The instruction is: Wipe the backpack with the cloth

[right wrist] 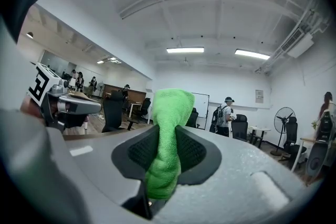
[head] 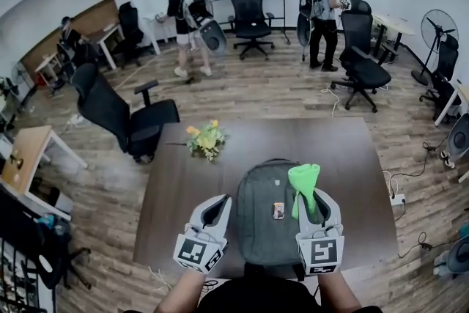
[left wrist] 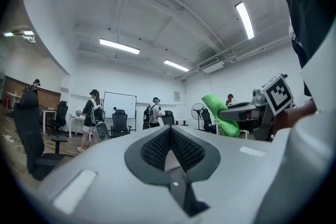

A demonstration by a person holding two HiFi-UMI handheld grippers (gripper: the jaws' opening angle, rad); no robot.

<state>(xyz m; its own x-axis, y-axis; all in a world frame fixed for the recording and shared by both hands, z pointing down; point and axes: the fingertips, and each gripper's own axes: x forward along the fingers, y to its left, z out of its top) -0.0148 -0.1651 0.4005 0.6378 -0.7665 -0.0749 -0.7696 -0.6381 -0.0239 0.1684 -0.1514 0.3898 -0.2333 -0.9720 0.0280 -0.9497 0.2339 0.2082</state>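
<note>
While clamping the green cloth [right wrist: 167,134], hovering over the backpack's [head: 264,220] right side, not yet wiping.

Nearest, just off the backpack's left edge: left tongs [head: 218,205], closed on nothing. Just over the backpack's right edge: right tongs [head: 314,196], closed around the cloth's lower part, with the free tuft sticking up and forward, seemingly clear of the fabric. Between both tongs: backpack flat on the desk [head: 344,157], long axis running straight away from the body, top handle at the far end. Likely calls for tipping the right tongs down and toward the backpack's middle to lay the tuft on the front panel, then stroking along that axis. Beyond the backpack's far-left corner: yellow flowers [head: 206,138].
</note>
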